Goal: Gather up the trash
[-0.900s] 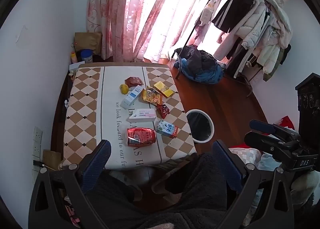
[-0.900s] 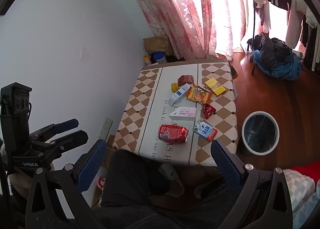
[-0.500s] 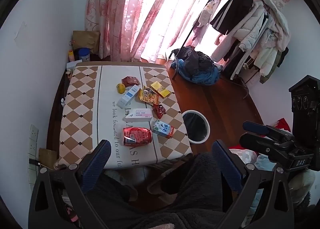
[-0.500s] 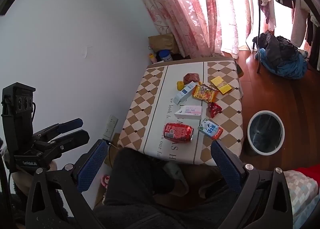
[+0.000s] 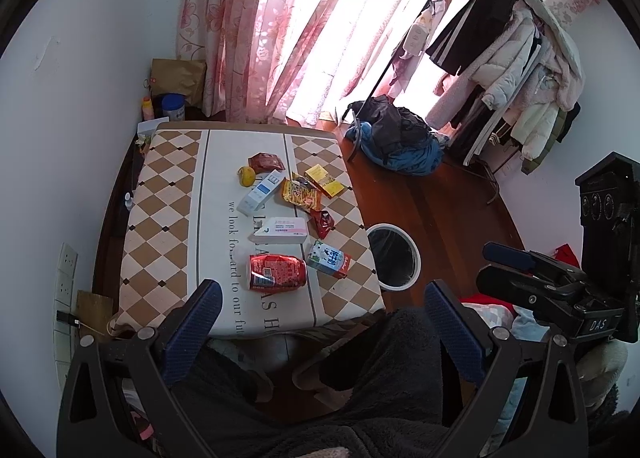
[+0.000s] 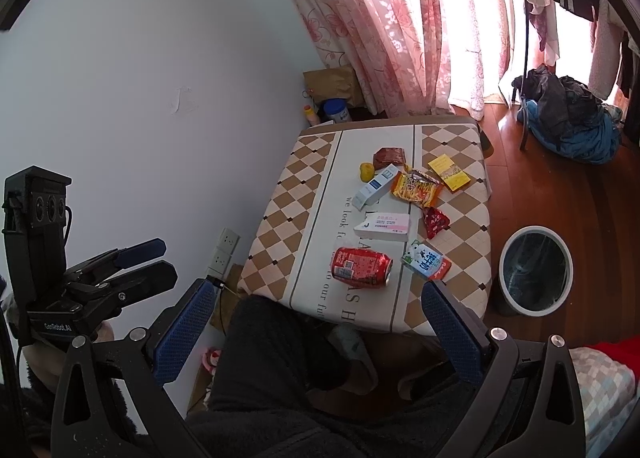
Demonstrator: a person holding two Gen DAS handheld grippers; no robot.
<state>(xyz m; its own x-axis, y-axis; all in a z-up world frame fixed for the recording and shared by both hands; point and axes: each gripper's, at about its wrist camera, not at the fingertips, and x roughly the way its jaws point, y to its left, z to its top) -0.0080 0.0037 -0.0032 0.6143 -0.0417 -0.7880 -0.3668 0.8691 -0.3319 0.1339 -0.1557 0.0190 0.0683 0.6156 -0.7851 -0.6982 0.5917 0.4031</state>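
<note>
Trash lies on a low checkered table (image 5: 168, 218): a red can (image 5: 278, 272) (image 6: 362, 267), a milk carton (image 5: 329, 264) (image 6: 426, 264), a pink-white box (image 5: 282, 230), a red wrapper (image 5: 323, 222), an orange snack bag (image 5: 301, 194), a blue-white box (image 5: 260, 192), a yellow packet (image 5: 325, 180), a yellow fruit (image 5: 247, 176) and a dark red pouch (image 5: 266, 161). A white-rimmed bin (image 5: 416, 258) (image 6: 506, 258) stands on the floor at the table's right. My left gripper (image 5: 322, 334) and right gripper (image 6: 318, 334) hover open and empty, high above a person's dark-trousered legs, short of the table.
A white wall with sockets (image 6: 224, 248) borders the table's left side. Pink curtains (image 5: 280, 38) hang behind it. A heap of dark and blue clothes (image 5: 400, 142) lies on the wooden floor below a loaded coat rack (image 5: 512, 58). A checked cushion (image 6: 600, 386) sits lower right.
Both views have swayed slightly sideways. Nothing on the table has moved, and both grippers stay open and empty.
</note>
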